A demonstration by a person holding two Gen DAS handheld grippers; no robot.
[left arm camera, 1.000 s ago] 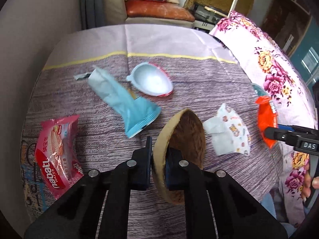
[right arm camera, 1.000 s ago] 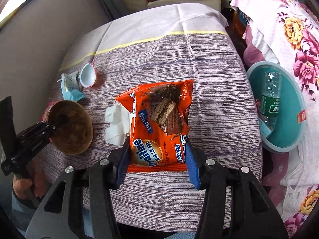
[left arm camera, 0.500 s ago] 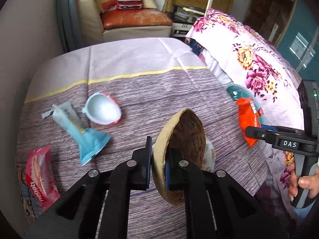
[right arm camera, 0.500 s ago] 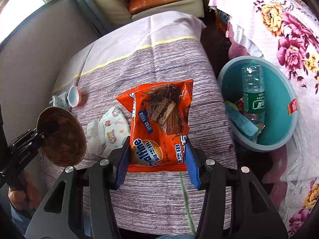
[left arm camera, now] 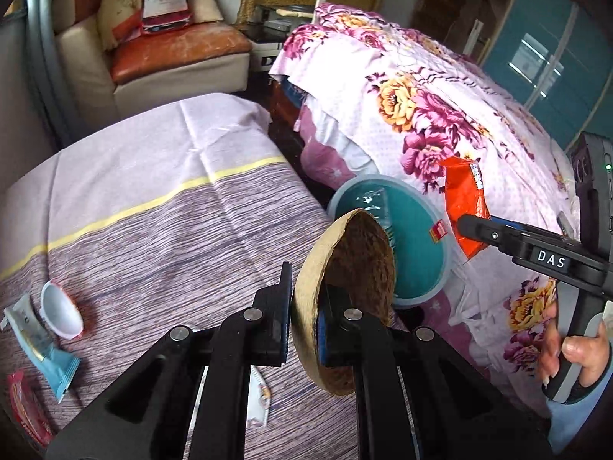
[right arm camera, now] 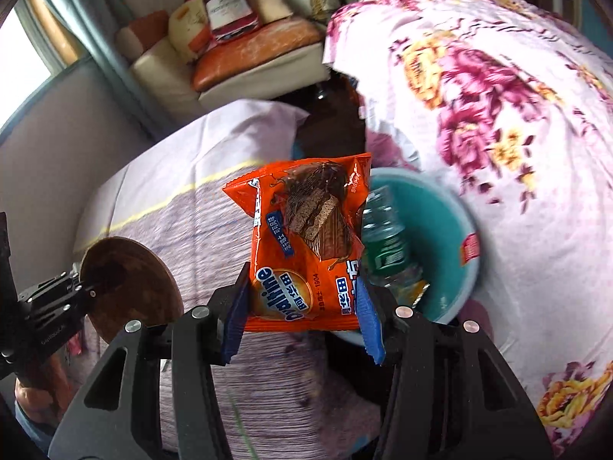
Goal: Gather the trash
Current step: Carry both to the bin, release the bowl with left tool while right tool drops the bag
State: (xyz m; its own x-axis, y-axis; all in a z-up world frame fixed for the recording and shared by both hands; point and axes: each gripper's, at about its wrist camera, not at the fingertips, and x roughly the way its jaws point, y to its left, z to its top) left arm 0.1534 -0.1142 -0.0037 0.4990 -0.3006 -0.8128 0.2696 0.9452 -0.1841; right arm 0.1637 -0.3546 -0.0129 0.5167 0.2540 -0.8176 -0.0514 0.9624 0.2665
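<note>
A tabletop (left arm camera: 161, 237) under a purple striped cloth with a yellow line across it fills the left of the left wrist view; its right edge drops off to a dark strip of floor, and a bed (left arm camera: 440, 115) with a pink floral cover lies across that gap. A teal basin (left arm camera: 417, 253) sits on the floor between tabletop and bed, with a clear plastic bottle (right arm camera: 387, 237) lying inside. Beyond the tabletop's far edge stands a cream sofa (left arm camera: 164, 57) with an orange cushion. The left gripper (left arm camera: 304, 326) is pinched tight on the rim of a brown coconut shell half (left arm camera: 352, 306), held over the tabletop's right edge, close to the basin. The right gripper (right arm camera: 302, 318) clamps the bottom edge of an orange Ovaltine wrapper (right arm camera: 302, 237), which hangs above the basin's near side. Left on the cloth, near its left edge, are a white cup (left arm camera: 61, 314), a blue wrapper (left arm camera: 46, 349) and a pink wrapper (left arm camera: 27, 410); the cloth's middle is bare.
</note>
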